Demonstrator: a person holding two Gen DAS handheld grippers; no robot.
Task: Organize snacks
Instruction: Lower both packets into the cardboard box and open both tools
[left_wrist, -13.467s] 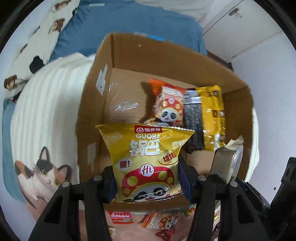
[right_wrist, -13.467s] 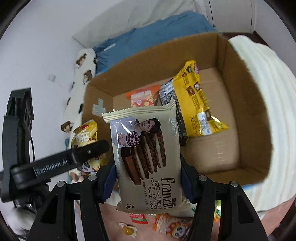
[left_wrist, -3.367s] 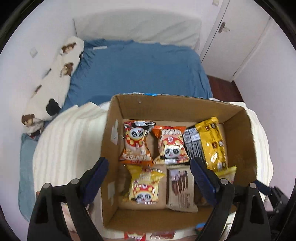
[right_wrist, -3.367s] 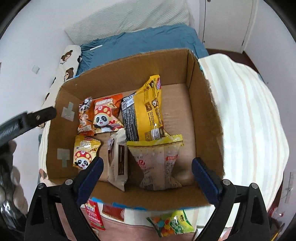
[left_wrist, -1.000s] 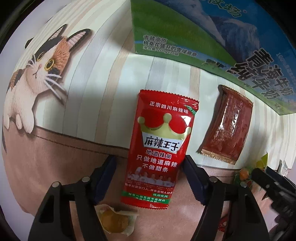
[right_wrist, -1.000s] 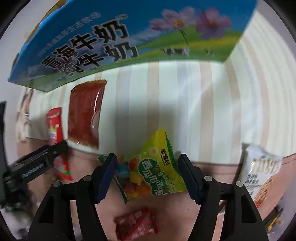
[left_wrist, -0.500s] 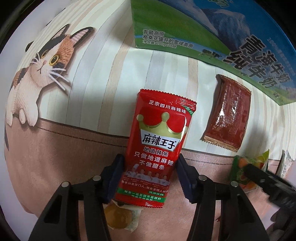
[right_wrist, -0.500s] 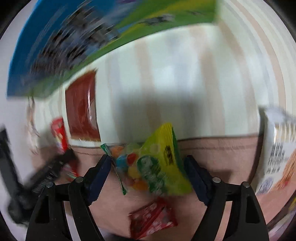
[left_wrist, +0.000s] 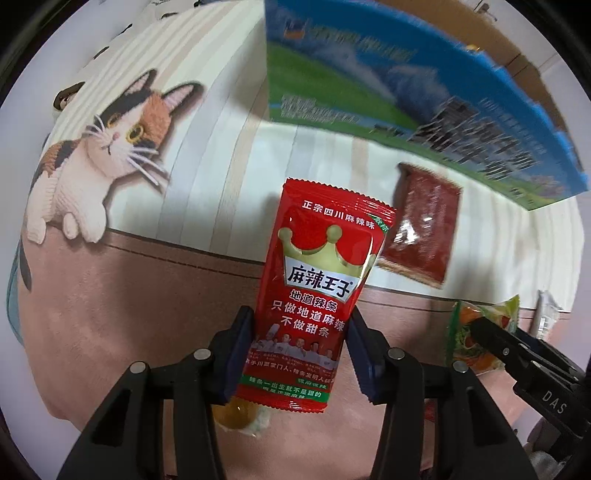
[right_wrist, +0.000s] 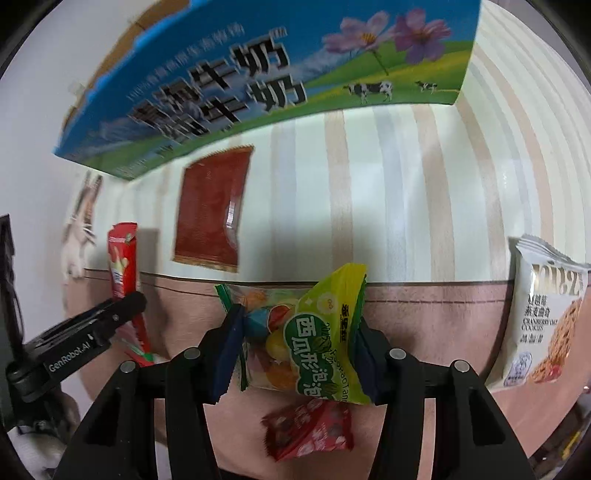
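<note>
1. Left wrist view: the left gripper (left_wrist: 299, 354) had just closed on the red spicy-strip packet (left_wrist: 319, 295) by its lower sides, holding it in front of the milk carton (left_wrist: 406, 96). Light, slick foil, probably soft.
2. Right wrist view: the right gripper (right_wrist: 295, 354) had just closed, pinching the green candy bag (right_wrist: 303, 332) below the carton (right_wrist: 266, 85); crinkly, lumpy, likely slippery.

Striped cat-print blanket (left_wrist: 207, 155), perhaps over bedding.
</note>
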